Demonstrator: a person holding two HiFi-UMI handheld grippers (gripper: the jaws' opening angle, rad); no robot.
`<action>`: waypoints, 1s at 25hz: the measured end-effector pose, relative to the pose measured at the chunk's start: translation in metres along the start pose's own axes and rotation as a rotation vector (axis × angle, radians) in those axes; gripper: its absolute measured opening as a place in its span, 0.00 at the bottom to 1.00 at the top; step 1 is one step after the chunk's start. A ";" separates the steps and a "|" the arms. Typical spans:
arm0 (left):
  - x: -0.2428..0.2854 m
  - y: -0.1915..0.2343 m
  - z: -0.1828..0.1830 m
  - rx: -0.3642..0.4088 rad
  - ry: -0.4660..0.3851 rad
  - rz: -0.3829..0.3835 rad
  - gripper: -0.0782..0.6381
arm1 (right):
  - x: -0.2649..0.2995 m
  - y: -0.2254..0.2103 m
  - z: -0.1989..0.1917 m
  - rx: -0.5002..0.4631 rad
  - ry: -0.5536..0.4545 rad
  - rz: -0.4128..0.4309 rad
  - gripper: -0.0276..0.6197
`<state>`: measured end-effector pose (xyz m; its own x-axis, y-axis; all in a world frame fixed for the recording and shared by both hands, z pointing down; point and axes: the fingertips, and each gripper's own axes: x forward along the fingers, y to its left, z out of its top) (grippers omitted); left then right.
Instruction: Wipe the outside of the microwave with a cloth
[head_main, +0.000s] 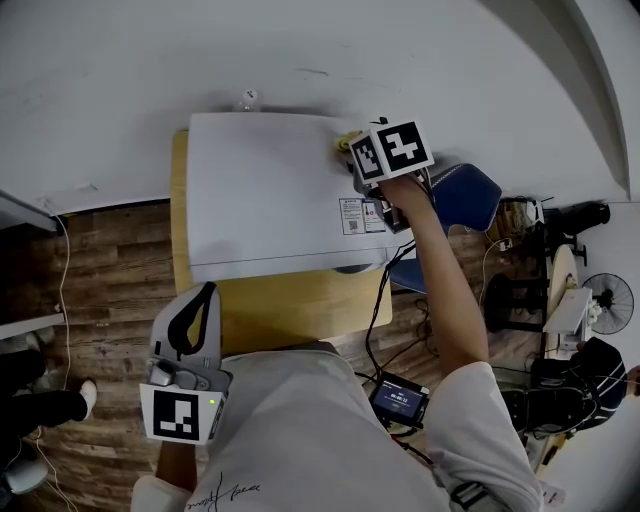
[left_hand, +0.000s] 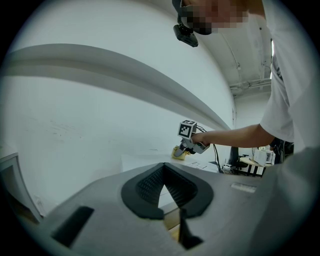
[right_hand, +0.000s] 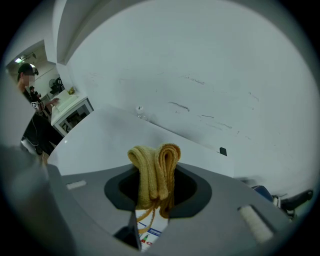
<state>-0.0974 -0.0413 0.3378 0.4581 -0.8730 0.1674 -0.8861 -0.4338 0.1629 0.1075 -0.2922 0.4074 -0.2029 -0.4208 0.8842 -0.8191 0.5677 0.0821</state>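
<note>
The white microwave (head_main: 270, 200) stands on a wooden table (head_main: 300, 310) against the wall. My right gripper (head_main: 352, 148) is over the microwave's back right corner, shut on a folded yellow cloth (head_main: 346, 141) that rests on the top. In the right gripper view the cloth (right_hand: 152, 167) bulges out between the jaws of that gripper (right_hand: 155, 187), over the white top (right_hand: 100, 140). My left gripper (head_main: 203, 300) hangs low at the table's front left edge, away from the microwave, jaw tips together and empty. In its own view this left gripper (left_hand: 164, 172) points toward the microwave (left_hand: 145, 160).
A label sticker (head_main: 362, 215) sits on the microwave's right side. A blue chair (head_main: 465, 195), cables, a small screen device (head_main: 400, 400) and a fan (head_main: 608, 300) crowd the floor at the right. Someone's legs (head_main: 40, 405) show at the far left.
</note>
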 end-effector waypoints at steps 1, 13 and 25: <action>-0.001 0.001 -0.001 0.001 0.001 0.002 0.10 | 0.001 0.005 0.002 -0.006 -0.002 0.008 0.23; -0.010 0.009 -0.003 -0.013 -0.007 0.032 0.10 | 0.009 0.065 0.029 -0.072 -0.031 0.093 0.23; -0.020 0.015 -0.001 -0.065 -0.018 0.075 0.10 | 0.019 0.135 0.058 -0.137 -0.073 0.185 0.23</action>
<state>-0.1198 -0.0301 0.3381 0.3891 -0.9065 0.1638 -0.9111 -0.3525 0.2135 -0.0383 -0.2645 0.4084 -0.3848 -0.3478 0.8550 -0.6851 0.7283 -0.0121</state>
